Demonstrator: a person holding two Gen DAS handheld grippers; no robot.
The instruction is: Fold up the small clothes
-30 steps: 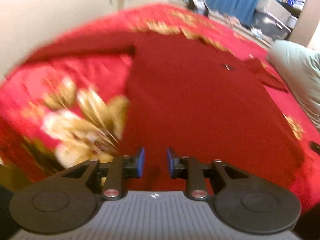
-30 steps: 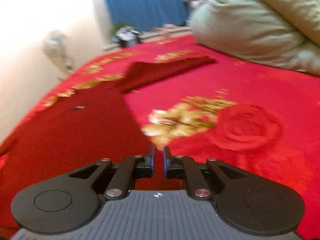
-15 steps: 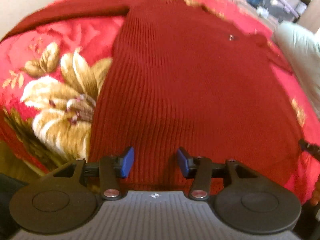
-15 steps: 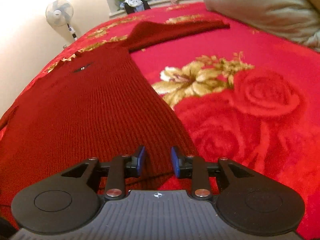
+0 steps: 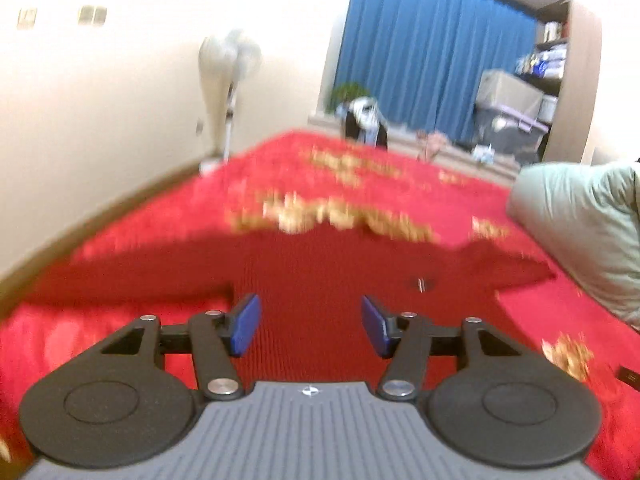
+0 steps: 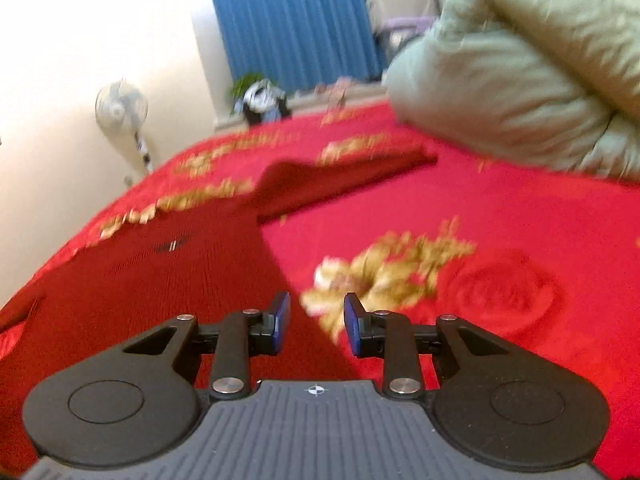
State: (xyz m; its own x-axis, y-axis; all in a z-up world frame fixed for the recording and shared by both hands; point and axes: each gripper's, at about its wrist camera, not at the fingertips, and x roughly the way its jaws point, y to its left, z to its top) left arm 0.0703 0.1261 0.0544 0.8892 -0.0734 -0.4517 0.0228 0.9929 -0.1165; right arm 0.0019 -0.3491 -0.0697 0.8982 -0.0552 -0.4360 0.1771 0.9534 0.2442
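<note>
Nothing looks folded yet. The sweater (image 5: 320,272) lies flat on the bedspread (image 6: 500,208), body running ahead of both tools and a sleeve (image 6: 340,176) stretched out ahead and to the right of the right gripper (image 6: 316,322). The left gripper (image 5: 310,326) is spread wide over the sweater's body, holding nothing; the right one is also parted and empty, straddling the sweater's right edge. By my judgement every fold remains: sleeves in, then the body doubled. Both views are blurred.

Left gripper (image 5: 310,326), right gripper (image 6: 316,324): black linkage arms, silver screws, blue pads, grey ribbed body.
</note>
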